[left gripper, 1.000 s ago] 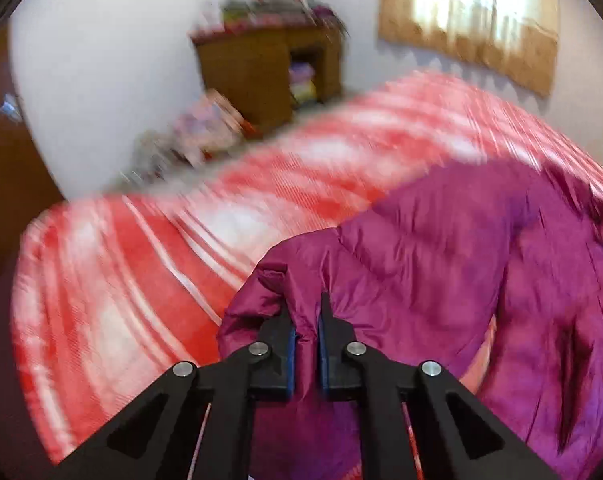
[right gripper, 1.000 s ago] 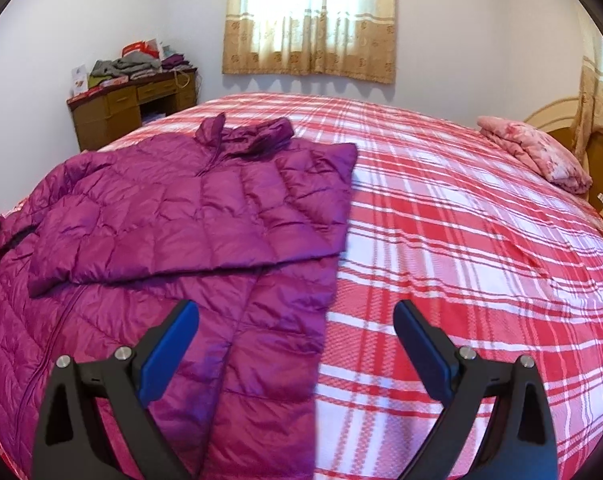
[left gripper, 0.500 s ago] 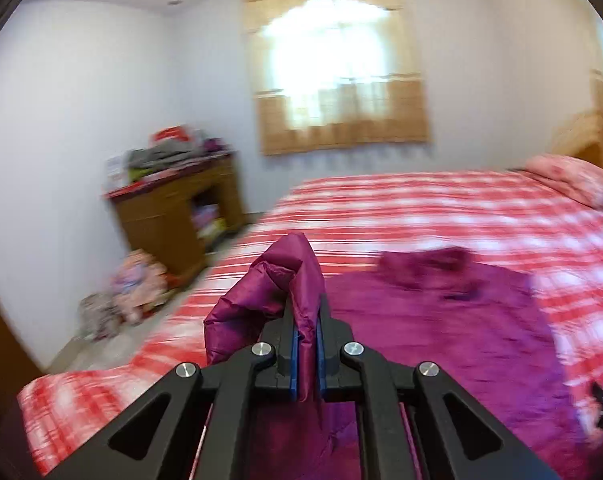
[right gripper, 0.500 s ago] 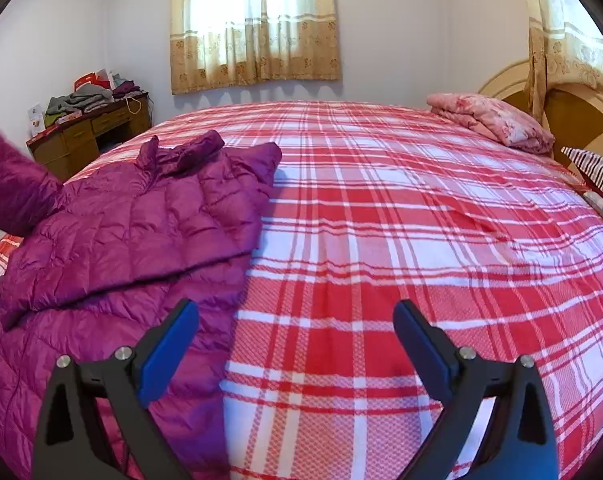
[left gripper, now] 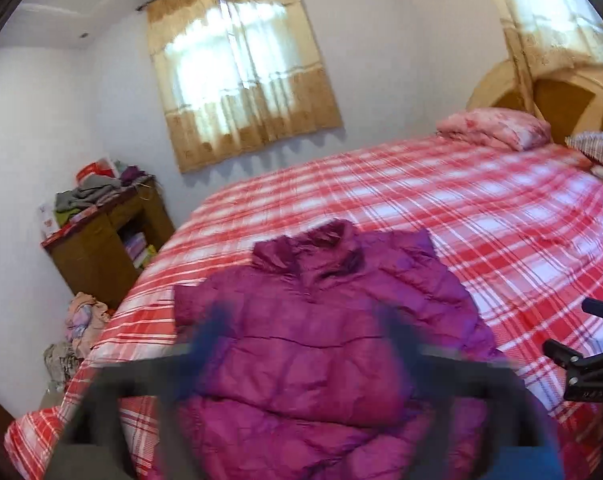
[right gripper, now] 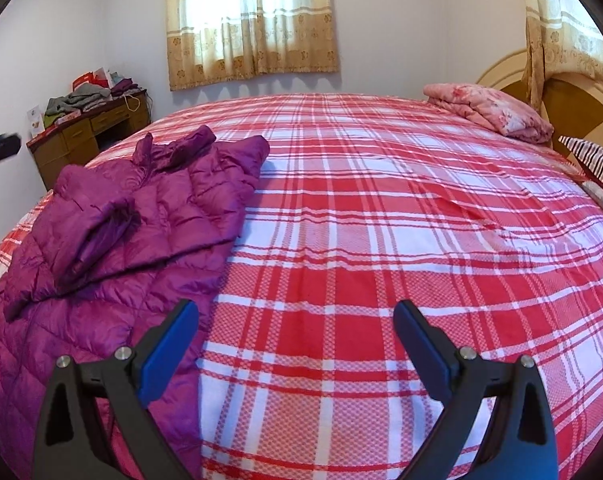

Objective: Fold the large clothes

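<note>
Left wrist view, far left: wooden desk (left gripper: 101, 240) against the wall, a heap of folded clothes (left gripper: 95, 190) on top, more laundry (left gripper: 77, 320) on the floor beside it. Centre: purple quilted jacket (left gripper: 325, 320) lying flat on the red plaid bedspread (left gripper: 481, 220), collar toward the curtained window (left gripper: 241, 80), one sleeve laid across its front. Left gripper (left gripper: 301, 340) sits above the jacket's middle; fingers badly motion-smeared, yet they appear set wide apart with the jacket showing plainly between them and nothing pinched. Right of it, bare plaid, and at the frame edge a black piece of the other tool. Far right: pink pillow (left gripper: 497, 128) and a striped pillow (left gripper: 597, 152) by the headboard (left gripper: 561, 104). Right wrist view, same order: desk (right gripper: 89, 132) at left, then the jacket (right gripper: 141, 216) occupying the left part of the bed, sleeve cuff (right gripper: 113, 220) folded over the chest, lower hem running down under the near-left finger. Right gripper (right gripper: 297, 348) sharp in view, jaws spread wide, empty; its left blue pad (right gripper: 169, 348) overlaps the jacket's right edge in the picture, while the right pad (right gripper: 421, 352) is over bare bedspread (right gripper: 381, 208). Most of the garment lies left of and beyond this claw. Contact between pad and cloth cannot be judged.
</note>
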Demonstrator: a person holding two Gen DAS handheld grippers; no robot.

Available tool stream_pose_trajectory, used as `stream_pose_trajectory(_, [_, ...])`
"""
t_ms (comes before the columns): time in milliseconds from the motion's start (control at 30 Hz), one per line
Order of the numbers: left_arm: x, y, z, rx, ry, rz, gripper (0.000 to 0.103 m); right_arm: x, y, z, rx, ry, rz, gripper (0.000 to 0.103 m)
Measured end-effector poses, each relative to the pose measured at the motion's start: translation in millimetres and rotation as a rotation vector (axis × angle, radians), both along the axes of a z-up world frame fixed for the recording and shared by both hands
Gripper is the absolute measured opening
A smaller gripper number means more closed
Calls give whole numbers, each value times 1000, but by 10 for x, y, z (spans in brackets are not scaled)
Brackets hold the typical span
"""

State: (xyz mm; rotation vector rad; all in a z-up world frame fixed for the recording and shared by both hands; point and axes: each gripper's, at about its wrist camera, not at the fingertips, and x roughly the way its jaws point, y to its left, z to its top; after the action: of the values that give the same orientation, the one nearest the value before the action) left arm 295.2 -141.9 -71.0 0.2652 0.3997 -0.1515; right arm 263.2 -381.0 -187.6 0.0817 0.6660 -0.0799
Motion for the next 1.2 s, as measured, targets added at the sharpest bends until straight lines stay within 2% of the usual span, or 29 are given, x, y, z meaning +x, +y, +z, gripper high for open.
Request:
stream_pose_trajectory(67, [-48, 156, 11, -6, -26, 23, 100, 30, 26, 40, 19, 1, 11, 100])
stream_pose_trajectory(200, [91, 580, -135, 11, 21, 127, 100, 122, 200, 162, 48, -2, 65, 101])
stream_pose_trajectory(433, [434, 1484, -662, -62, 185, 363, 100, 436, 728, 411, 76, 19, 222, 101])
stream_pose_trajectory(600, [578, 1851, -1107, -79, 290, 478, 100, 801, 1192, 339, 107, 113, 344, 99])
stream_pose_trajectory(633, [594, 1898, -1179, -82, 307, 488, 100, 860, 1249, 294, 111, 130, 350, 93])
stream_pose_trajectory(700, [596, 1958, -1310, -98, 342, 491, 100, 1001, 1347, 152, 138, 192, 368, 69])
stream_pose_trajectory(733, [578, 1971, -1339, -101, 348, 489, 100, 1073, 1383, 45, 155, 235, 374, 44])
stream_pose_trajectory(800, [544, 1978, -1394, -98, 359, 476, 100, 1111, 1392, -72, 177, 268, 369, 21])
stream_pose_trajectory(867, [497, 1979, -1364, -103, 365, 458, 100, 1048, 1351, -109, 174, 256, 355, 16])
stream_pose_trajectory(1000, [490, 2018, -1196, -101, 376, 446, 100, 923, 1240, -122, 150, 253, 349, 17])
stream_pose_trajectory(1033, [501, 2018, -1120, -104, 377, 442, 100, 913, 1247, -115, 130, 253, 355, 26])
stream_pose_trajectory(1067, [522, 2016, -1021, -110, 371, 436, 100, 896, 1239, -101, 110, 247, 349, 48])
stream_pose_trajectory(1133, [560, 1981, -817, -113, 347, 426, 100, 856, 1148, -23, 122, 233, 314, 68])
stream_pose_trajectory(1167, [607, 1947, -666, -118, 326, 413, 100, 840, 1102, 32, 139, 215, 302, 67])
stream_pose_trajectory(1200, [641, 1929, -580, -124, 315, 408, 100, 817, 1043, 106, 141, 198, 276, 60])
